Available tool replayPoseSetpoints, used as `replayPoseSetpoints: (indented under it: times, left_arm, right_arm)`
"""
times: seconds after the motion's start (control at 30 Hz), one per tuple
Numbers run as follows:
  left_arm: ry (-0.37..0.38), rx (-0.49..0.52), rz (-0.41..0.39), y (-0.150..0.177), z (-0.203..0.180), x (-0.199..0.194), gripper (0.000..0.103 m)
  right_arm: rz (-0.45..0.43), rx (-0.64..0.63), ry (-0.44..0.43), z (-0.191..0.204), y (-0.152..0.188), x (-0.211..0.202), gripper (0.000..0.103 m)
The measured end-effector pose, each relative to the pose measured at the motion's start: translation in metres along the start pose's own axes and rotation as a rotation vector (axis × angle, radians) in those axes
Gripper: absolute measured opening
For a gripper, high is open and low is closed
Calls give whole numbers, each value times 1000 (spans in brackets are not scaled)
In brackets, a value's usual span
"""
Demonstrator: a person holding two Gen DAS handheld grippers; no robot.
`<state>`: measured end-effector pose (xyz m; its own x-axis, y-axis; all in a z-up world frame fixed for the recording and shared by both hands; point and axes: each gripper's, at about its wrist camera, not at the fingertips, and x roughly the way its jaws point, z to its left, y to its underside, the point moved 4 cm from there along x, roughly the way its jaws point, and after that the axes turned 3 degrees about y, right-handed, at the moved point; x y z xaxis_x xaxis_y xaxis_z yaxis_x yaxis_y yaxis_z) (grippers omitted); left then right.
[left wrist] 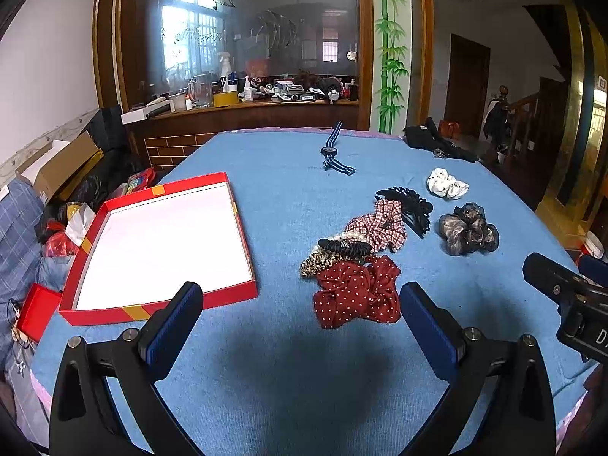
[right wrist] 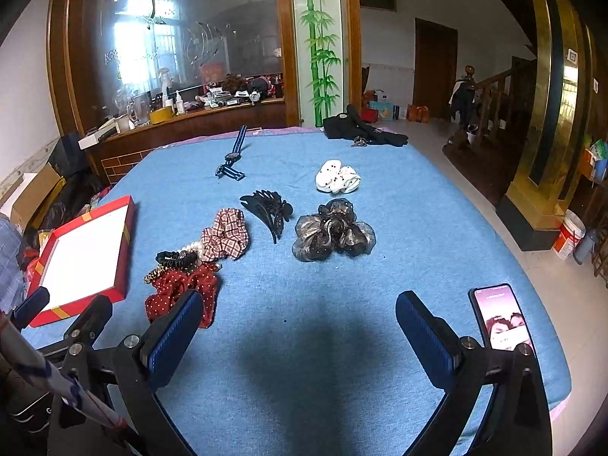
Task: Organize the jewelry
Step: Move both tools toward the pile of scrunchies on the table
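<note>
An empty red box with a white inside lies on the left of the blue tablecloth. To its right lie a red dotted scrunchie, a leopard and black scrunchie pile, a plaid scrunchie, a black claw clip, a grey-black organza scrunchie, a white dotted scrunchie and a striped-strap watch. My left gripper is open just short of the red scrunchie. My right gripper is open over bare cloth.
A lit phone lies by the table's right front edge. Black cloth with keys sits at the far edge. A small red box and cardboard boxes are off the left side. A cluttered wooden counter stands behind.
</note>
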<state>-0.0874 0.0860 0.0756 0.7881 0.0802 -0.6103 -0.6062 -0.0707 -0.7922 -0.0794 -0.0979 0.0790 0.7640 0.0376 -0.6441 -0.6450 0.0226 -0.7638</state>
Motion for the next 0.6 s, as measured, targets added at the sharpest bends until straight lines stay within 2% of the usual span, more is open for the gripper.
replayPoseSetpoints:
  times: [0.2, 0.43, 0.5, 0.6]
  left_arm:
    - [-8, 12, 14, 1, 0, 1, 103]
    - [-10, 10, 65, 0, 3, 12, 103]
    - [1, 7, 83, 0, 4, 17, 103]
    - [62, -10, 139, 0, 9, 27, 103]
  right_arm:
    - [12, 0, -8, 0, 1, 4, 102]
    - [40, 35, -32, -14, -6, 13, 102]
    - [45, 44, -38, -17, -8, 16, 102]
    - [55, 58, -47, -24, -11, 19, 102]
